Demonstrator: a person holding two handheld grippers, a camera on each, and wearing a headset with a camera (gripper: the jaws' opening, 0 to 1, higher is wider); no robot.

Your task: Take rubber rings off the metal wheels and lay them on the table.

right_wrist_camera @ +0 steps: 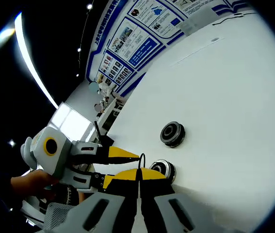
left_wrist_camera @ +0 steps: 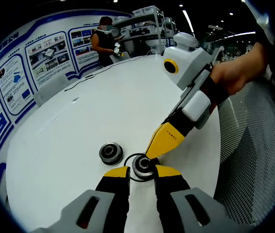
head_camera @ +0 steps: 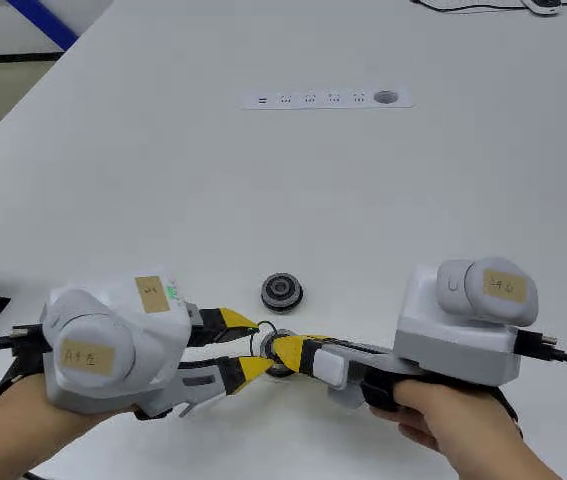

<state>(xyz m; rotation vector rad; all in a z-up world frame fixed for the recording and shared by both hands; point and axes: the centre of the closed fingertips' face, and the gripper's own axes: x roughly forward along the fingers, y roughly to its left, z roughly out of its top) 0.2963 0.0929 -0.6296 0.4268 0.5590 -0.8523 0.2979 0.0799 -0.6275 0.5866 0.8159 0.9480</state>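
Observation:
A metal wheel (left_wrist_camera: 143,165) rests on the white table (head_camera: 363,200), held between the jaws of my left gripper (left_wrist_camera: 143,172). A thin black rubber ring (left_wrist_camera: 127,170) hangs loose around it, partly lifted off. My right gripper (right_wrist_camera: 138,174) is shut, and the ring (right_wrist_camera: 142,160) rises from its yellow tips beside the wheel (right_wrist_camera: 163,168). In the head view the left gripper (head_camera: 248,345) and right gripper (head_camera: 285,350) meet at this wheel (head_camera: 271,352) near the table's front. A second wheel (head_camera: 282,291) with a dark ring on it sits just beyond, apart from both grippers.
A white socket strip (head_camera: 325,98) is set into the table farther back. Cables lie at the far right edge (head_camera: 483,5). A person (left_wrist_camera: 105,41) stands beyond the far end of the table. Bare table surface extends all around the wheels.

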